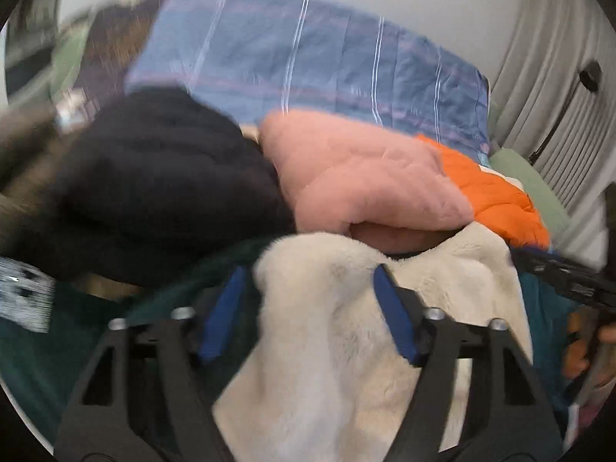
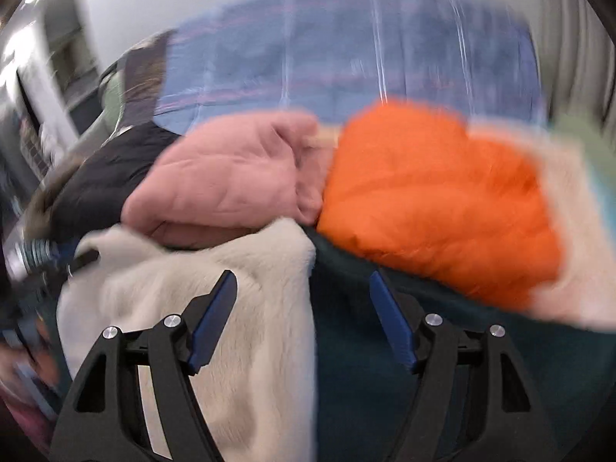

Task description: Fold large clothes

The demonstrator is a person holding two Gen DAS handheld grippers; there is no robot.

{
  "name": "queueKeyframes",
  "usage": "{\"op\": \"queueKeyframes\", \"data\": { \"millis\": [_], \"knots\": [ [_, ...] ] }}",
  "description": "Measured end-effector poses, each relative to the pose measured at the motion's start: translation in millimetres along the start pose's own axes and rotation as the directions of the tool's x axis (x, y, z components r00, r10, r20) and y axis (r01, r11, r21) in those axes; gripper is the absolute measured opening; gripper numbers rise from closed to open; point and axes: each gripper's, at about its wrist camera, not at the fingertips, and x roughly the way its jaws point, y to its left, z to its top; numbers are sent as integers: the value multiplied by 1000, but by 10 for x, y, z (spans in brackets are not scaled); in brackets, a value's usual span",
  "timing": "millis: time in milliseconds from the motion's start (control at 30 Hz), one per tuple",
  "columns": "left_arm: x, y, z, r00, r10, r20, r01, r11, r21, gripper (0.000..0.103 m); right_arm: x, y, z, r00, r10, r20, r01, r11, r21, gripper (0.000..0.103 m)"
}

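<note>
A cream fleece garment (image 1: 346, 327) lies on a dark teal cloth (image 1: 34, 350), its near part between my left gripper's (image 1: 308, 277) spread blue pads (image 1: 392, 315). The left gripper is open over it. In the right wrist view the same fleece (image 2: 238, 308) lies at left and the teal cloth (image 2: 385, 377) at right. My right gripper (image 2: 304, 281) is open above the fleece's right edge. The other gripper's body shows at the far right of the left wrist view (image 1: 569, 281). Both views are motion-blurred.
Beyond the fleece lie bulky garments: a black one (image 1: 161, 184), a pink quilted one (image 1: 365, 177) and an orange puffer (image 1: 496, 196). A blue striped bedcover (image 1: 308, 61) lies behind them. A pleated curtain (image 1: 558, 77) hangs at right.
</note>
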Motion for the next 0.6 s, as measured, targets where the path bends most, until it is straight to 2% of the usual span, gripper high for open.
{"op": "queueKeyframes", "data": {
  "millis": [33,67,100,133,200,267,333,367,433,467,500,567,600],
  "knots": [
    [126,16,20,999,-2,-40,0,1000,-31,34,197,-54,14,997,58,-58,-53,995,82,68],
    [185,39,28,999,13,-42,-15,999,-49,21,306,-70,2,991,109,-83,-98,987,128,38],
    [208,74,16,999,15,-29,-16,998,-61,18,362,-72,-5,984,150,-93,-135,980,150,11],
    [196,96,21,1000,10,1,-10,996,-85,17,386,-100,-17,980,181,-80,-163,968,189,10],
    [185,171,-34,999,-8,39,12,993,-114,16,284,-208,-39,982,187,2,-181,953,243,9],
    [223,188,-85,998,4,58,1,995,-96,18,296,-257,-122,994,107,25,-110,969,220,9],
    [257,211,-259,995,53,85,-49,998,-46,24,377,-209,-217,998,61,16,-63,987,146,9],
    [315,206,-264,993,76,94,-72,996,-45,33,373,-174,-273,998,42,39,-46,994,103,9],
    [293,265,-276,994,58,97,-51,996,-73,36,321,-151,-289,998,16,53,-19,999,51,15],
    [256,302,-257,995,38,92,-29,995,-97,40,277,-165,-301,999,-4,53,2,999,40,17],
    [207,327,-233,995,34,89,-24,993,-117,43,206,-159,-301,998,-38,59,36,999,36,24],
    [-33,395,-214,993,25,116,-9,991,-134,40,-92,-87,-345,982,-146,121,144,989,30,29],
    [-205,355,-200,988,6,153,12,993,-118,40,-246,-37,-378,977,-146,157,144,989,20,29]
  ]
}}
